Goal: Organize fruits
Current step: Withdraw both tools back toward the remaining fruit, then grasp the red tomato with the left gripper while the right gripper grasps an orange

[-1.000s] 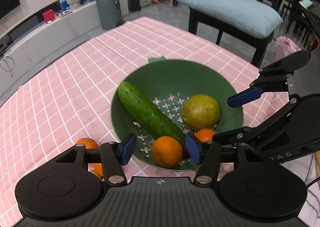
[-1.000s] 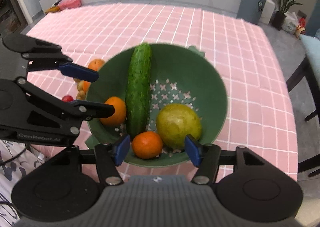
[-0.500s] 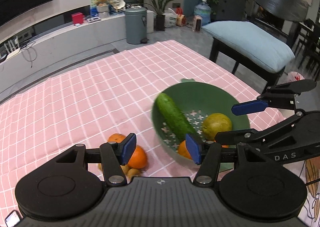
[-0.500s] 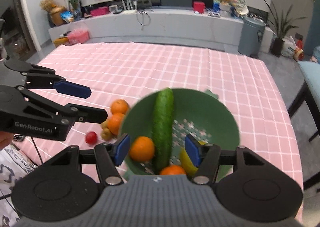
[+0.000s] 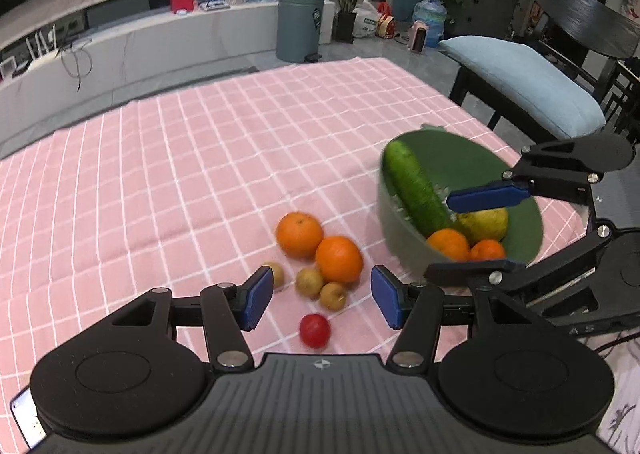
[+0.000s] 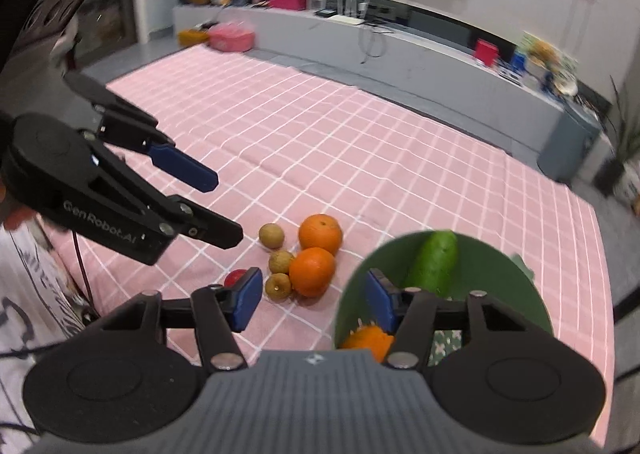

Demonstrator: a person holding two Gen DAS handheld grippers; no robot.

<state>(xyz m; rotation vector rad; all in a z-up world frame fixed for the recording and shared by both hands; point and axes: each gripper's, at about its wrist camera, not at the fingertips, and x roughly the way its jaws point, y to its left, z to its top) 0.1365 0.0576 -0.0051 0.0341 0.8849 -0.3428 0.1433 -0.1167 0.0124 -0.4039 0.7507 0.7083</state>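
Observation:
Two oranges [image 5: 299, 235] [image 5: 339, 259], three small brown fruits [image 5: 309, 282] and a red fruit [image 5: 315, 330] lie loose on the pink checked cloth. My left gripper [image 5: 322, 300] hangs open above them, holding nothing. To the right stands the green colander bowl [image 5: 400, 242] holding a cucumber [image 5: 416, 190], a pear [image 5: 484, 224] and two oranges [image 5: 448, 244]. My right gripper [image 6: 314, 300] hovers between the loose oranges [image 6: 312, 271] and the bowl [image 6: 352, 294]. Its jaws are closing, with nothing gripped. The left gripper [image 6: 224, 208] shows at the left of the right wrist view.
A chair with a light blue cushion [image 5: 520, 82] stands past the table's right edge. A grey bin [image 5: 300, 26] and a low white bench sit beyond the far edge. A phone [image 5: 24, 418] lies at the near left. A person's patterned clothing [image 6: 24, 294] is at the left.
Both grippers have swung left from over the bowl to the loose fruit on the cloth. The bowl now sits to the right in both views. The right jaws stand slightly narrower.

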